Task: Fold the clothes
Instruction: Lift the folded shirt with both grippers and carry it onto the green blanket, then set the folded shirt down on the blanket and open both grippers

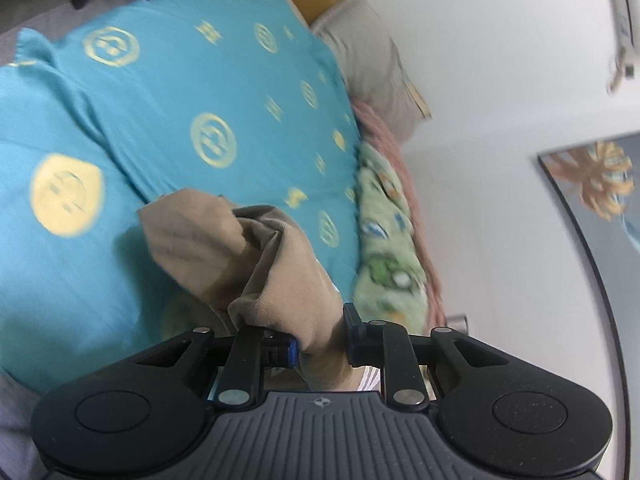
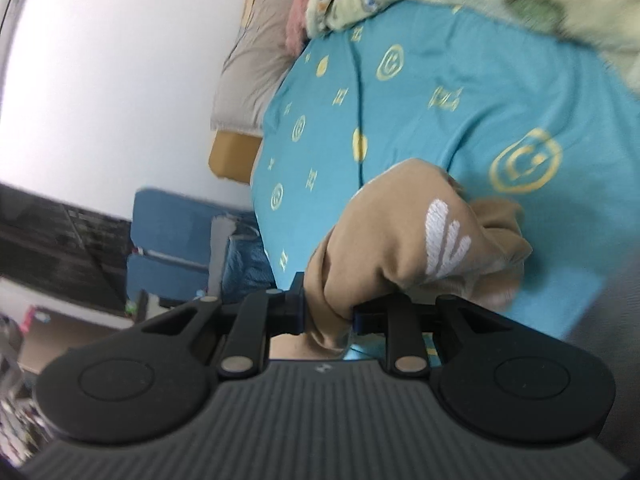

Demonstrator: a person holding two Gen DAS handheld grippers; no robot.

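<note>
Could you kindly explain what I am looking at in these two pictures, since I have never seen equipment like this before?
There is no robot here: a person holds a two-fingered claw in each hand, and a wide-angle camera on each claw looks forward along its fingers. One picture comes from the left claw, the other from the right claw. The black and grey shape along the bottom of each picture is the tool's own body.

The surface is a bed covered with a turquoise bedspread with yellow emblems. A light green cartoon-print blanket, a pink fuzzy cloth and a beige pillow lie along its wall side.

Both claws are shut on a bunched tan fabric garment, which shows white embroidered stripes in the right claw's picture. It seems to be one garment, gripped at two places for folding.
</note>
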